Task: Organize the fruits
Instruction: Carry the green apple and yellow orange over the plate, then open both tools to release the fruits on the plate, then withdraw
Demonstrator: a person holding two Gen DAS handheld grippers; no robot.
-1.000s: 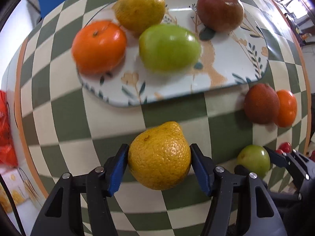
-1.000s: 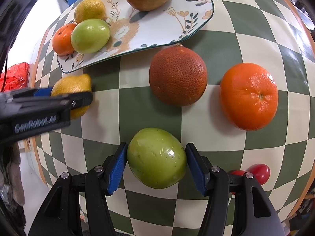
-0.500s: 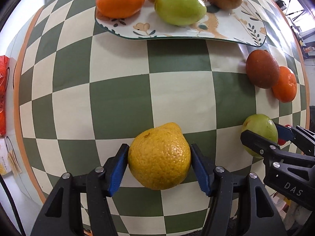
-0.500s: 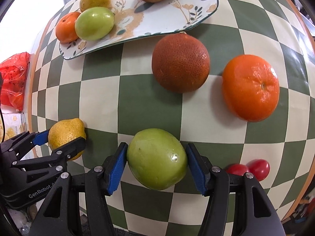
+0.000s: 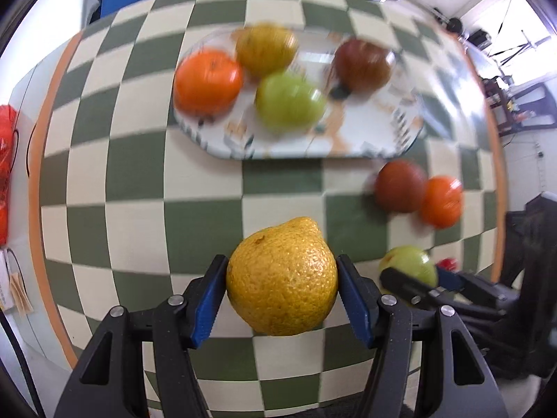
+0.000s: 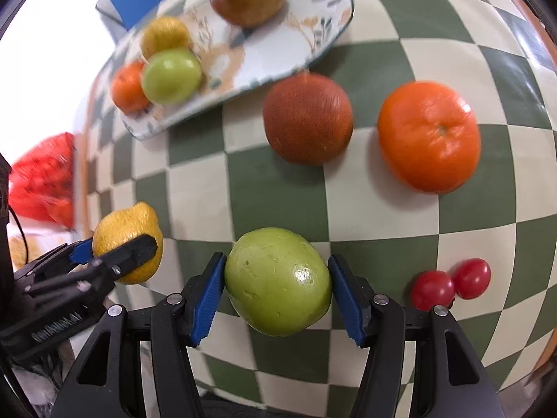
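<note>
Lifting since a second ago, the left claw (image 5: pixel 282 296) pinches the yellow citrus (image 5: pixel 282 278) clear of the surface (image 5: pixel 202 219); the right claw (image 6: pixel 276 294) clamps the green fruit (image 6: pixel 278 280), both likely bound for the plate (image 5: pixel 365 139).

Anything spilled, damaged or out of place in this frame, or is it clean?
Nothing stands out. The left gripper holds a yellow citrus, the right gripper a green fruit, both intact. Four fruits sit on the plate; a dark orange, an orange and two cherry tomatoes lie on the checked cloth.
</note>
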